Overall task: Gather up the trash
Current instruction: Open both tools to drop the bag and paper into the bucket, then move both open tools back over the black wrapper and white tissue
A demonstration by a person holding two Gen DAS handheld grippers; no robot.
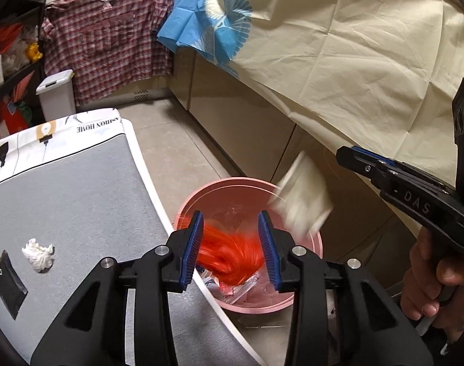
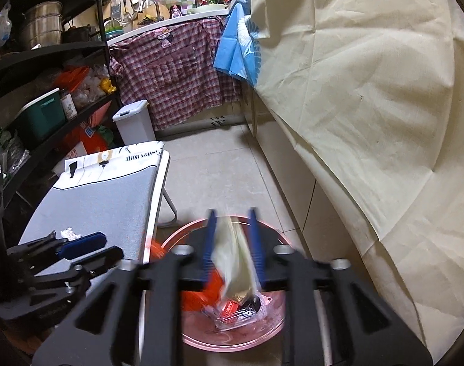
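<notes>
Kitchen floor | pink bin [image 1: 305,300] | orange wrapper [image 1: 232,256] (blurred) between parted left gripper [image 1: 230,248] pads

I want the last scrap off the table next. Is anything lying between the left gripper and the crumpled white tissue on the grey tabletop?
Nothing visible does. The crumpled tissue lies alone on the grey tabletop, left of the left gripper, with bare surface between them. The only other thing there, a black pouch, sits beyond the tissue, out of the path.

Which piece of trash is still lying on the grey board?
The crumpled white tissue; the orange wrapper and pale packet are blurred above the pink bin.
</notes>
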